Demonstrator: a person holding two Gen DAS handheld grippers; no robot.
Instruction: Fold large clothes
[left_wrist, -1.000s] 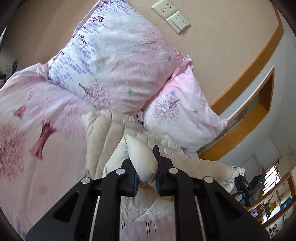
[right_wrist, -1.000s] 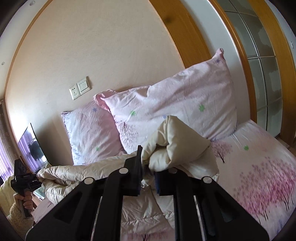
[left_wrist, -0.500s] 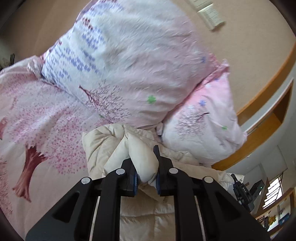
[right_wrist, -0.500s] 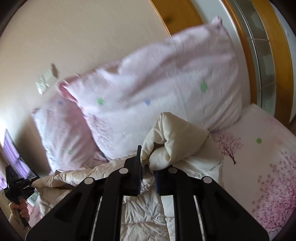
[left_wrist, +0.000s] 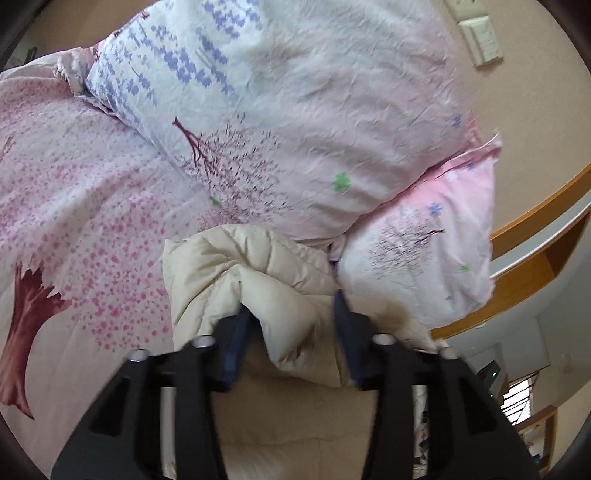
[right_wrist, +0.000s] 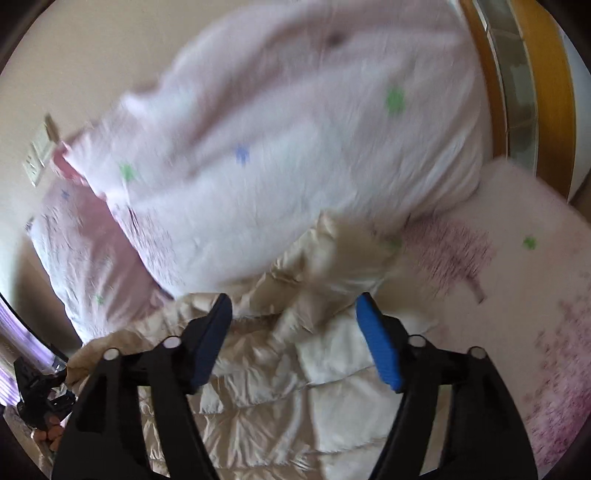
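Note:
A cream quilted puffer jacket lies on the bed, its far edge against the pillows. In the left wrist view a puffy fold of it still sits between the fingers of my left gripper. Those jaws are opening, and the pads have come off the fabric. In the right wrist view my right gripper is also opening. Its blue pads stand wide apart over the jacket, whose bunched corner lies just ahead of them, untouched. My left gripper shows small at the lower left edge, held in a hand.
Two pink and white floral pillows lean on the beige wall just beyond the jacket. A pink tree-print sheet covers the bed. A wall switch and a wooden shelf frame lie behind.
Both grippers carried the jacket's edge forward and down toward the pillows. Both were shut on cream folds before. Now both have spread their jaws, and the right one's fold has dropped onto the bed.

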